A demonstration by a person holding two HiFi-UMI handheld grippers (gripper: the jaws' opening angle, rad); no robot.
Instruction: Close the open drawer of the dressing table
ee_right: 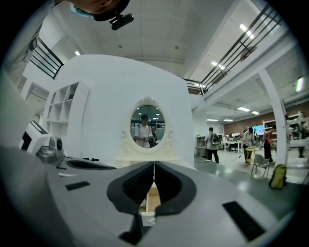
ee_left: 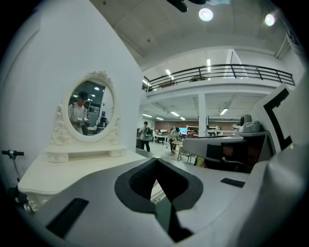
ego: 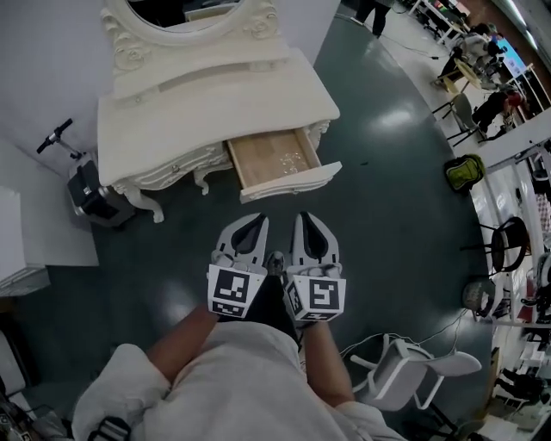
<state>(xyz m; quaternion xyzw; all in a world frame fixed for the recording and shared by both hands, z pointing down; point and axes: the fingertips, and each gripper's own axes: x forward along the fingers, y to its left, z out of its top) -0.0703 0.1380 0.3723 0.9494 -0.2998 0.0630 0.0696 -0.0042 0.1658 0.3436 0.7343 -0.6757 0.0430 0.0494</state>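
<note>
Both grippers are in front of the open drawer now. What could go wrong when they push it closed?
1. The shut left gripper and right gripper have narrow tips; they could slip off the drawer front.
2. A push on one side could skew the drawer and jam it.
3. A hard push might shake the mirror.

Glossy dark-green floor [ego: 392, 164] and a white partition wall [ego: 39, 60] behind; a white chair [ego: 405, 379] near the floor's lower right; a railed balcony [ee_left: 217, 72] under round ceiling lamps [ee_left: 206, 14]
</note>
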